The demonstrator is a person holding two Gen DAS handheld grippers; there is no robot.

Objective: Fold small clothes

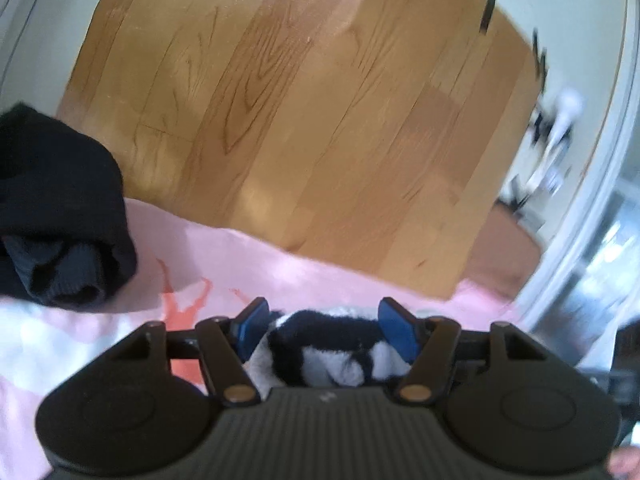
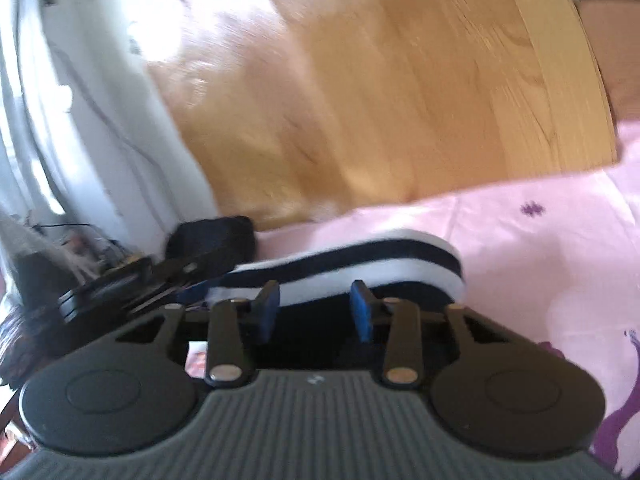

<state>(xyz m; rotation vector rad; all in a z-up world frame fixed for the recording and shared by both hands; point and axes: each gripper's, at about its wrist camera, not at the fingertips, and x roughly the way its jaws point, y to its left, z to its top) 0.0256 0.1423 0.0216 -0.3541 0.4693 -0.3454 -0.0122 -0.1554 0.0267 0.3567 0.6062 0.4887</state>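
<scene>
A black-and-white striped fuzzy sock point(image 2: 360, 264) lies on the pink bedsheet point(image 2: 540, 240). In the left wrist view the sock point(image 1: 328, 348) sits between the blue pads of my left gripper point(image 1: 326, 328), whose jaws stand wide apart around it. My right gripper point(image 2: 316, 308) is open, its blue pads point(image 2: 362, 312) just in front of the sock's near edge, not closed on it. The left gripper also shows in the right wrist view point(image 2: 132, 284) at the sock's left end.
A folded black garment point(image 1: 60, 220) lies on the sheet at the left. A wooden headboard point(image 1: 300, 100) rises behind the bed. White wall and cables point(image 2: 80, 120) stand at the left of the right wrist view.
</scene>
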